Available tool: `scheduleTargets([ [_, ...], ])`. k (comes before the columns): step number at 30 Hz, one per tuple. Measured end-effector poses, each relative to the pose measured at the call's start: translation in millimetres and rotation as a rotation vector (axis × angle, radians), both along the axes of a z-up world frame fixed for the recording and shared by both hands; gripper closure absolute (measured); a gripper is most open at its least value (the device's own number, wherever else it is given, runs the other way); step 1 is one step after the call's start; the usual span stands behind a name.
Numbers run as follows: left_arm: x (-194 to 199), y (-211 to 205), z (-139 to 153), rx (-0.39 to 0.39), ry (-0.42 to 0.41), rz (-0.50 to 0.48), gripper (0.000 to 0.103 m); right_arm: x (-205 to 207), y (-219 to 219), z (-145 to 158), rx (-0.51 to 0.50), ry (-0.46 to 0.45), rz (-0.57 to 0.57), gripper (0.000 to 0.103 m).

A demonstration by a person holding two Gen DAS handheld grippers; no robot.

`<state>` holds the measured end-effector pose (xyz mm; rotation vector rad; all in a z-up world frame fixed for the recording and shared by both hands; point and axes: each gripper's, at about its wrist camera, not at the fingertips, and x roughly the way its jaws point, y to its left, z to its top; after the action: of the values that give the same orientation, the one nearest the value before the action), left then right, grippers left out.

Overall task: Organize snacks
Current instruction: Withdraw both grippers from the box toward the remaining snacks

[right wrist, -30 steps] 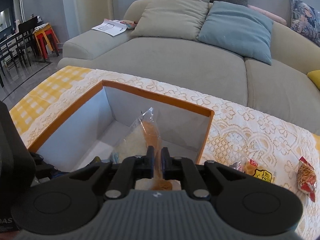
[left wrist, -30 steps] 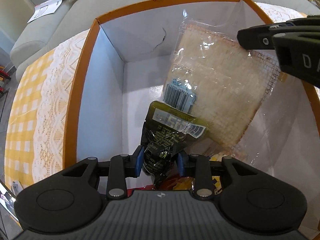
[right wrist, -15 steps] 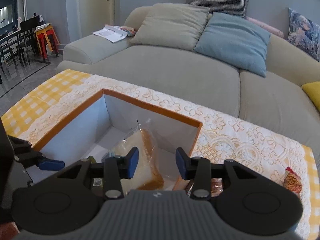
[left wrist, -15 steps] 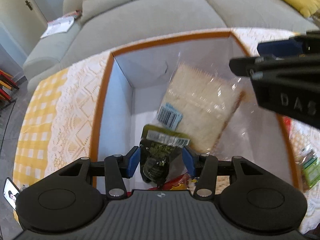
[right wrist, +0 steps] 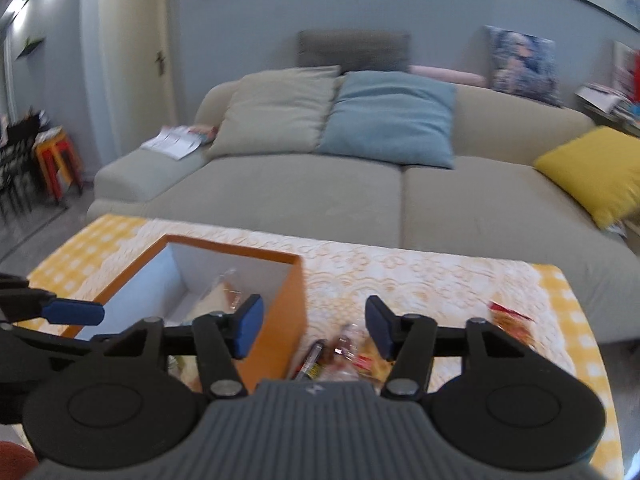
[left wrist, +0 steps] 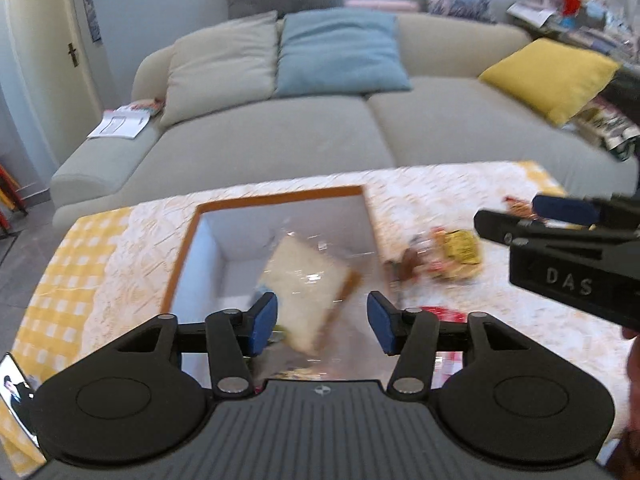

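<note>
An orange-rimmed box (left wrist: 280, 198) (right wrist: 296, 308) with white inner walls stands on the lace-covered table. A clear bag of sliced bread (left wrist: 308, 280) (right wrist: 218, 296) leans inside it. My left gripper (left wrist: 322, 322) hangs above the box, its jaws opening, with nothing between the blue pads. My right gripper (right wrist: 314, 326) hovers over the box's right wall and the table, its jaws opening and holding nothing; it also shows at the right of the left wrist view (left wrist: 560, 220). Loose snack packets (left wrist: 444, 254) (right wrist: 352, 354) lie right of the box, and a red packet (right wrist: 510, 320) lies farther right.
A grey sofa (right wrist: 360, 188) with beige, blue and yellow cushions runs behind the table. A yellow checked cloth (left wrist: 60, 280) lies under the lace. A phone (left wrist: 16, 396) shows at the lower left. Red stools (right wrist: 56, 160) stand at the far left.
Both grippers let go and opened: the left released the dark packet, the right released the bread bag, which now leans in the box. Both lifted away, the right moving toward the loose packets.
</note>
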<state>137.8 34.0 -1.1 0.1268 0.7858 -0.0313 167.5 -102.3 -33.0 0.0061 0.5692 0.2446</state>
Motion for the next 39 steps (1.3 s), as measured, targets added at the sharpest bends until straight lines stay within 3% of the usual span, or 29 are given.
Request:
scheduleTargets([
  [8, -27.6, -30.5, -5.1, -0.031, 0.000, -0.073, 0.034, -46.2, -45.1, -7.3, 0.024, 0.003, -0.066, 0.042],
  [18, -50.4, -54.1, -31.6, -0.043, 0.053, -0.222, 0.034, -83.3, -83.5, -47.9, 0.015, 0.077, -0.049, 0.042],
  [29, -46.5, -76.5, -65.2, 0.059, 0.147, -0.270, 0.035, -76.7, -87.7, -98.9, 0.050, 0.197, 0.056, 0.043],
  [34, -38.8, -79.3, -66.1, 0.128, 0.132, -0.264, 0.035, -60.9, -72.2, -119.6, 0.053, 0.263, 0.089, 0.037],
  [39, -27.7, -79.0, -70.3, 0.147, 0.145, -0.261, 0.035, -50.4, -61.0, -136.1, 0.027, 0.303, 0.055, 0.035],
])
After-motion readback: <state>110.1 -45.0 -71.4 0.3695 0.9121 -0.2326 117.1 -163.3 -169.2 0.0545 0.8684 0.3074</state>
